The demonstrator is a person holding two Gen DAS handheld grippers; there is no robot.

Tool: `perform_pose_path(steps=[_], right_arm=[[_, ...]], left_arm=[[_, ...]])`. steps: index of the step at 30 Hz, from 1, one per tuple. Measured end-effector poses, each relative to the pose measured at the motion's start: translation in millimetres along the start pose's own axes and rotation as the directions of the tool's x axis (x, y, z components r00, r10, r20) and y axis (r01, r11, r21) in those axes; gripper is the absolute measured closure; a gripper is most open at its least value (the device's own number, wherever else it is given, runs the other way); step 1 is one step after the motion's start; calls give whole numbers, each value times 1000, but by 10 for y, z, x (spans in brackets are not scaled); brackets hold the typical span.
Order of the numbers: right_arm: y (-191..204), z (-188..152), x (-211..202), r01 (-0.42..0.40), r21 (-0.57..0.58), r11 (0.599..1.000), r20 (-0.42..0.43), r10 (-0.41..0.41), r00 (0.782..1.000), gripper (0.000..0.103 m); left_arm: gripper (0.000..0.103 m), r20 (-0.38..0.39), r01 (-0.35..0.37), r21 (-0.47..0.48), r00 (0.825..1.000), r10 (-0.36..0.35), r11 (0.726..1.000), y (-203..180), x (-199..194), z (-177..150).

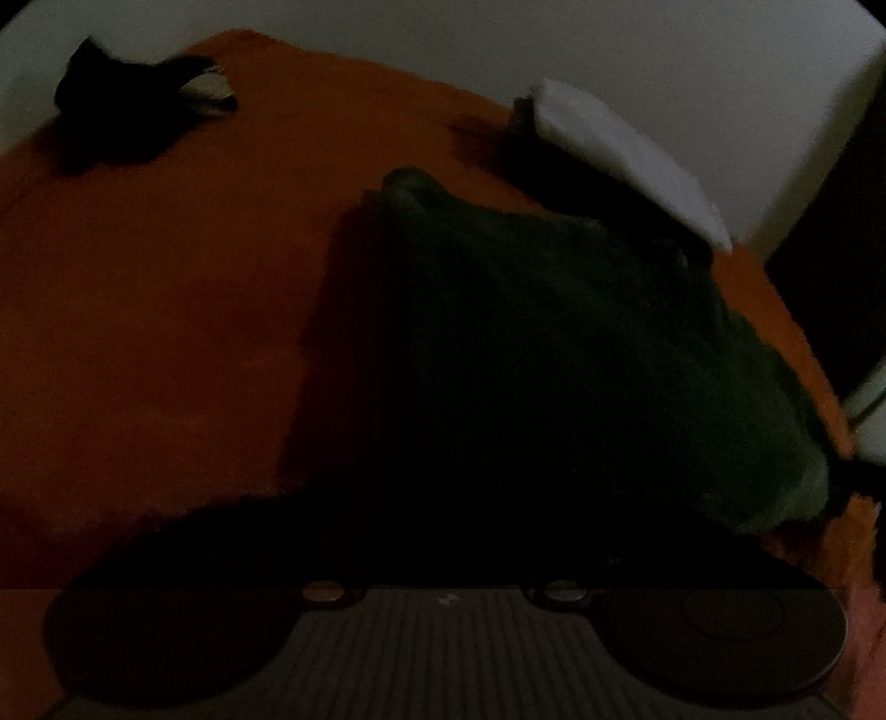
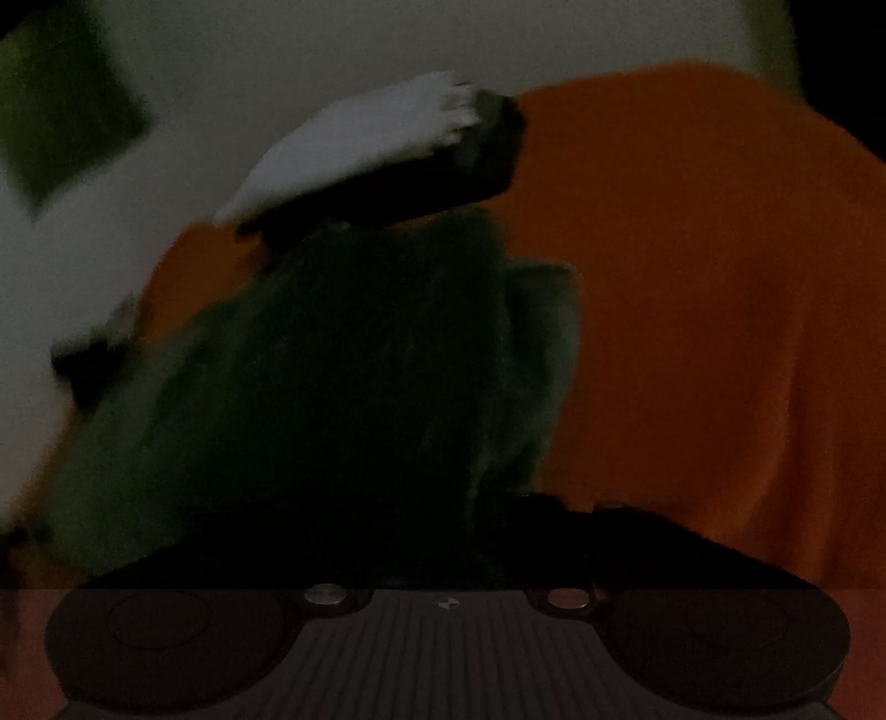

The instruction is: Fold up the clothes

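Note:
The scene is very dark. A dark green garment (image 1: 581, 332) lies bunched on an orange bed cover (image 1: 166, 277), right in front of my left gripper (image 1: 443, 531). That gripper's fingers are lost in black shadow at the cloth's near edge. In the right wrist view the same green garment (image 2: 332, 360) fills the left-centre, with a raised fold running down to my right gripper (image 2: 443, 531). Its fingers are also swallowed by the dark. The pictures do not show whether either pair of jaws holds cloth.
A white folded item (image 1: 626, 160) rests beyond the green garment, on something dark (image 2: 443, 183). A black garment (image 1: 111, 111) lies at the far left of the cover. Bare orange cover (image 2: 720, 277) spreads to the right. A pale wall (image 1: 498, 44) stands behind.

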State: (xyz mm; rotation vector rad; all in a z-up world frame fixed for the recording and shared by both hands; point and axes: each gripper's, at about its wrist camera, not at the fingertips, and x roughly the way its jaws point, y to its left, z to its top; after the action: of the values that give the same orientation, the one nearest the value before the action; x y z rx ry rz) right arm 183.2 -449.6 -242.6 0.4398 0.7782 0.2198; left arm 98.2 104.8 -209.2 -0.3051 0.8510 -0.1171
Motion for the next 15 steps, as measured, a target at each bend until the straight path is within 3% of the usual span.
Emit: perform_pose_path(steps=[3, 5, 10, 13, 14, 15], right_arm=[[17, 38, -355, -23, 78, 997, 107, 14, 994, 93], [16, 8, -591, -36, 89, 995, 168, 20, 986, 93], [-229, -341, -337, -3, 195, 981, 87, -14, 996, 94], [-114, -376, -289, 16, 101, 995, 84, -24, 996, 90], [-50, -352, -318, 38, 66, 997, 91, -44, 995, 86], [27, -306, -375, 72, 31, 997, 103, -75, 992, 74]], left_arm=[[90, 50, 7, -97, 999, -2, 995, 55, -281, -38], [90, 55, -6, -111, 998, 12, 994, 62, -403, -82], [89, -23, -43, -93, 999, 41, 995, 166, -185, -319], [74, -10, -71, -31, 997, 71, 997, 157, -211, -336], [62, 1, -97, -11, 995, 97, 995, 142, -254, -318], [49, 28, -132, -4, 991, 132, 991, 120, -330, -278]])
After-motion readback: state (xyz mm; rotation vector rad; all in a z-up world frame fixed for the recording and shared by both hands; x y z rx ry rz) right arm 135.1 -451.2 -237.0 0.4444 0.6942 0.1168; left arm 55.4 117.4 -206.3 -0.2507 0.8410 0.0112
